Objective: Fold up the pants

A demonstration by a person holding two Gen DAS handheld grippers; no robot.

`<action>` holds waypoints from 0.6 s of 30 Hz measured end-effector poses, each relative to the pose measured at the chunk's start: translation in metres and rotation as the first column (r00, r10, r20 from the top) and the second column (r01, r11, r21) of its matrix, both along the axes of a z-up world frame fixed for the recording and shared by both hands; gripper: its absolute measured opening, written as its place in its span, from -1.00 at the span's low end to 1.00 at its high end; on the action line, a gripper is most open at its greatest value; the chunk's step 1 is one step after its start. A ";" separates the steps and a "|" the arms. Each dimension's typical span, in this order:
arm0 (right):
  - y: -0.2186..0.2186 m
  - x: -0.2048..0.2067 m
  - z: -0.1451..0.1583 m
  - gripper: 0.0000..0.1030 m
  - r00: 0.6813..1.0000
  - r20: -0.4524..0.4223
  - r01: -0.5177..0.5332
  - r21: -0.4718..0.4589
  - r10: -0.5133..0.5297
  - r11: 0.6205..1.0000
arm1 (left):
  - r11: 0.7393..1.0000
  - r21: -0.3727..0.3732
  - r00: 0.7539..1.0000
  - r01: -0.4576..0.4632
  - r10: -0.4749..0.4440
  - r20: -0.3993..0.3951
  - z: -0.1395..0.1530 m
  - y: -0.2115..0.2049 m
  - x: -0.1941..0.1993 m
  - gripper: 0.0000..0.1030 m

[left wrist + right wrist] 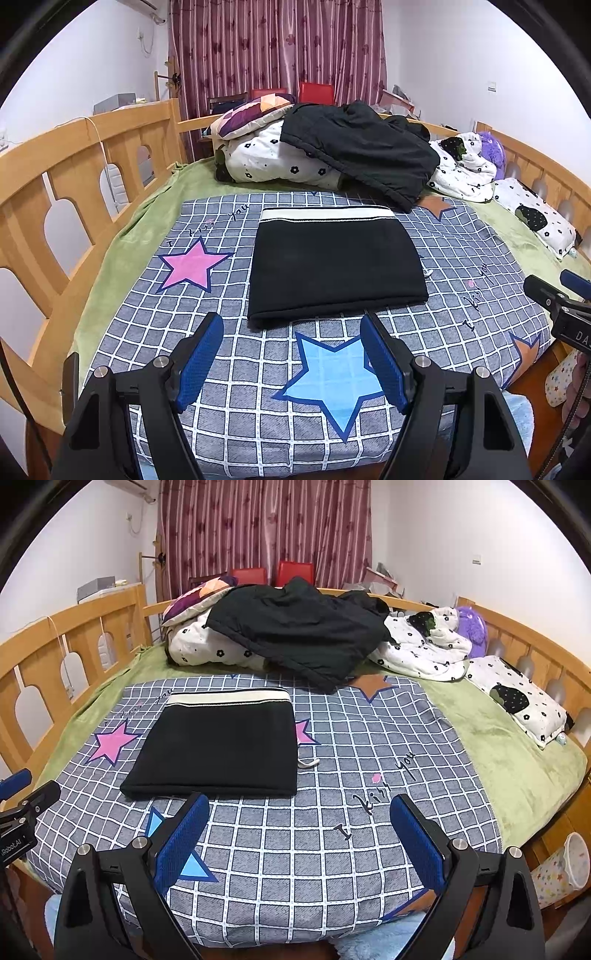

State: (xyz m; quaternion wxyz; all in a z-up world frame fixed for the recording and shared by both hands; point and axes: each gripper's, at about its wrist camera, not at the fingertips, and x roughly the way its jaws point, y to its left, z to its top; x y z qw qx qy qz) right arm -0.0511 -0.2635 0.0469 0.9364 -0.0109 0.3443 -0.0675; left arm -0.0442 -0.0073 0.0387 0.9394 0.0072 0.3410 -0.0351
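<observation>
Left gripper [291, 332] wide open, empty; right gripper [297, 814] likewise (both above quilt [332, 849], touching nothing). Pants [336, 266] folded flat mid-quilt. Wooden bed rail [55, 177], curtain [277, 48] behind.

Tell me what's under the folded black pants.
The folded black pants lie on the checked star sheet. A white drawstring pokes out beside them. Anything beneath the pants is covered.

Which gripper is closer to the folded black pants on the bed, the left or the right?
Left. The left gripper hovers open just short of the pants' near edge, roughly centered on them. The right gripper, also open, sits off toward their right corner, with the pants up and to its left.
</observation>
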 end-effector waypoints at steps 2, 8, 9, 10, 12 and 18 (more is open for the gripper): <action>0.000 0.000 0.000 0.88 1.000 0.002 0.001 0.001 -0.001 1.000 | 1.000 0.001 1.000 -0.002 0.002 -0.001 0.000 0.000 0.000 0.45; 0.001 0.000 0.000 0.88 1.000 0.006 0.001 0.004 -0.001 1.000 | 1.000 0.000 1.000 -0.001 0.001 0.000 0.000 0.001 0.000 0.45; 0.001 0.000 0.000 0.88 1.000 0.006 0.001 0.006 -0.001 1.000 | 1.000 0.001 1.000 0.001 -0.001 0.000 0.000 0.001 0.000 0.45; 0.001 0.000 0.000 0.88 1.000 0.006 0.001 0.006 -0.001 1.000 | 1.000 0.003 1.000 -0.001 0.001 0.001 0.000 0.001 0.000 0.45; 0.002 0.000 0.000 0.88 1.000 0.005 0.002 0.007 -0.002 1.000 | 1.000 0.004 1.000 -0.003 0.003 0.001 0.001 0.000 0.000 0.45; 0.002 0.000 0.000 0.88 1.000 0.004 0.001 0.007 -0.002 1.000 | 1.000 0.004 1.000 -0.006 0.006 0.001 0.001 -0.002 -0.001 0.45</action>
